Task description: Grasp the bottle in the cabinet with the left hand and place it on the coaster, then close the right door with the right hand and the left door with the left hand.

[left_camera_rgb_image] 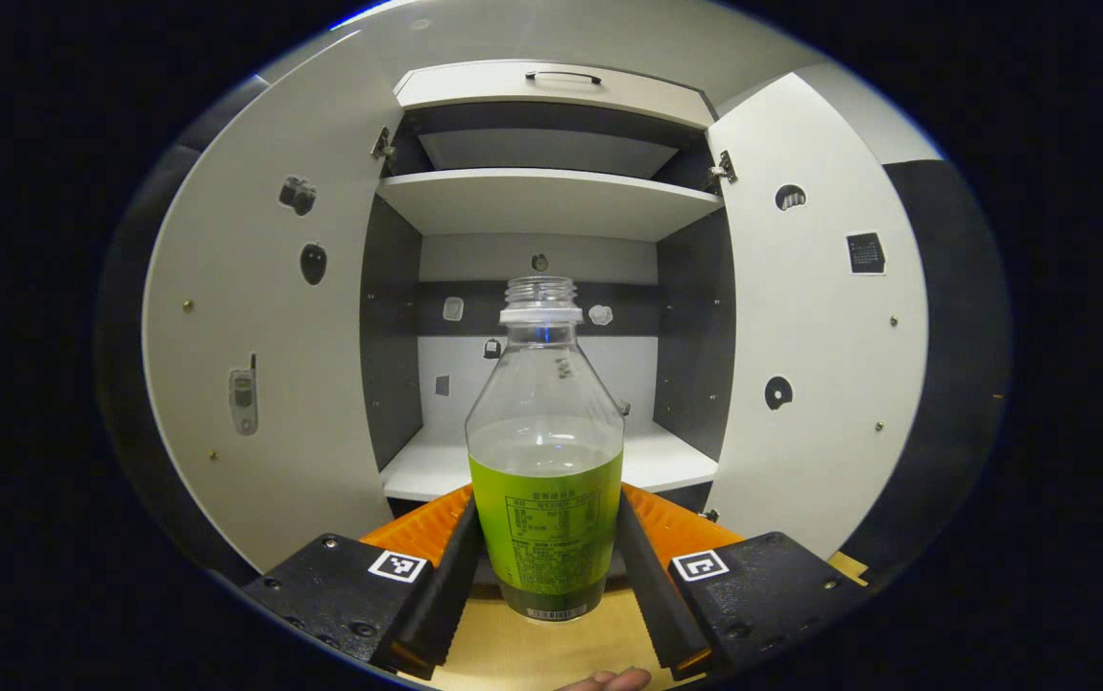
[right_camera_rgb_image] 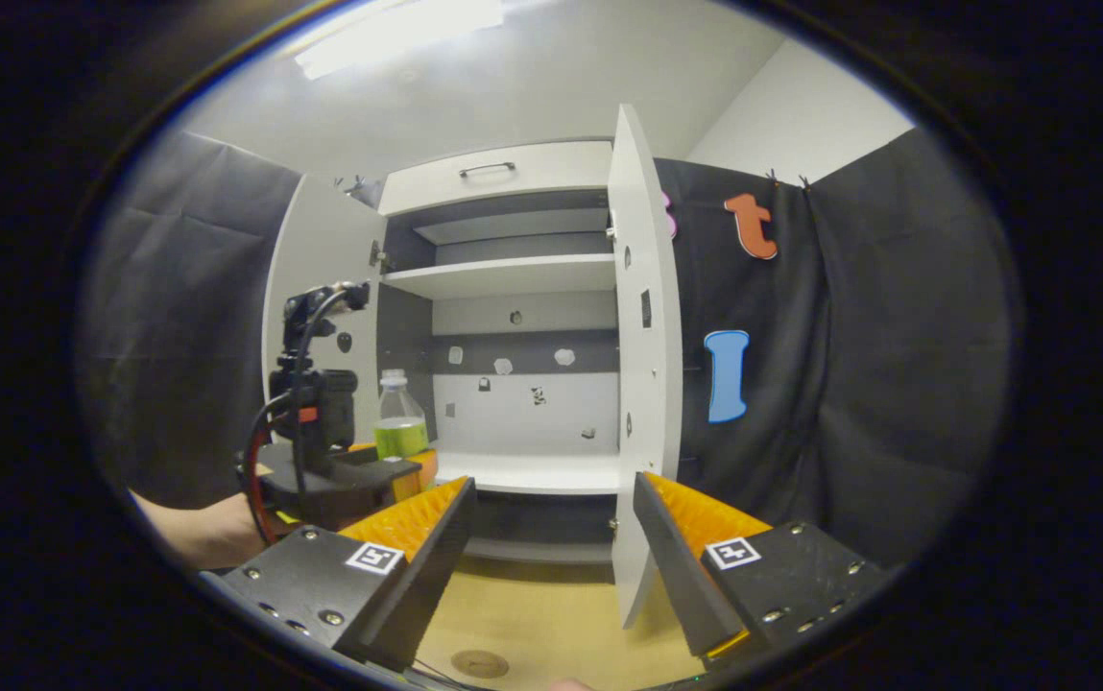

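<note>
One bottle [left_camera_rgb_image: 545,451] clamped in the left tongs [left_camera_rgb_image: 545,557], before a cabinet [left_camera_rgb_image: 545,202] with two open doors.
Right tongs [right_camera_rgb_image: 551,547] released; one coaster [right_camera_rgb_image: 479,663] at 6 o'clock on the counter [right_camera_rgb_image: 551,614].

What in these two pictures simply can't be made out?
- Left gripper view: the bottle bottom is partly hidden between the left hand-held gripper fingers, so whether it rests on the table is unclear.
- Left gripper view: a fingertip is cut off at the lower edge.
- Right gripper view: the round disc on the table is cut off low; possibly the coaster.
- Right gripper view: the cabinet stickers are too small to identify.
</note>
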The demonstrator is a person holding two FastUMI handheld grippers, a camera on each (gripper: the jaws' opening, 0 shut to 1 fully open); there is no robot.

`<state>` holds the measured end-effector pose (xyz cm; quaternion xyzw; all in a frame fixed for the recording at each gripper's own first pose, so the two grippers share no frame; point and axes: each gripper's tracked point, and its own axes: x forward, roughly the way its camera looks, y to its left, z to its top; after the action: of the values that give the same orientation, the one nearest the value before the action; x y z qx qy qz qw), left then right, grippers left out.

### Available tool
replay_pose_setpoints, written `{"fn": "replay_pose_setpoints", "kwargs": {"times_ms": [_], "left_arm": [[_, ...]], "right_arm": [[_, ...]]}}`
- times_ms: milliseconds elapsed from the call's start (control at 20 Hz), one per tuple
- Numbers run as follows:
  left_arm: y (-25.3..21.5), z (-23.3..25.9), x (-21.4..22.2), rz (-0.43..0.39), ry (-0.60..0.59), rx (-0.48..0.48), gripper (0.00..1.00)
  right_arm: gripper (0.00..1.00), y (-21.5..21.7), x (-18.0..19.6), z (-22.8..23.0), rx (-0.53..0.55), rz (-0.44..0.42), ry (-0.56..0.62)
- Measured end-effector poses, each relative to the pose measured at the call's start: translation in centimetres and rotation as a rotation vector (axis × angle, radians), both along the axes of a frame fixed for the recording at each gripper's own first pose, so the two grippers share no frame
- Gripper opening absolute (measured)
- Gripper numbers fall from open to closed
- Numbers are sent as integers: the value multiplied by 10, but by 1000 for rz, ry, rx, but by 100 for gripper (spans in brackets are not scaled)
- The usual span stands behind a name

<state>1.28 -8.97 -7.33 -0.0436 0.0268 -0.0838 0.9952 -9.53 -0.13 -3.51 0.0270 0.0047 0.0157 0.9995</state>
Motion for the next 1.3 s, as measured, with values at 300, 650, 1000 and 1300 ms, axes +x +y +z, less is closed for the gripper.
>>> {"fn": "replay_pose_setpoints", "kwargs": {"times_ms": [300,650,1000,1300], "left_arm": [[1,-32,-44,-12,32,-25,78],[-14,-129,-62,-33,31,-23,78],[-49,-256,-82,-179,101,104,78],[-94,-302,-113,-349,140,88,78]], "right_arm": [[99,1,3,6,46,-4,-5],[99,-11,5,3,30,-48,-13],[99,-7,11,-6,43,-58,14],[99,2,34,-17,75,-56,47]]}}
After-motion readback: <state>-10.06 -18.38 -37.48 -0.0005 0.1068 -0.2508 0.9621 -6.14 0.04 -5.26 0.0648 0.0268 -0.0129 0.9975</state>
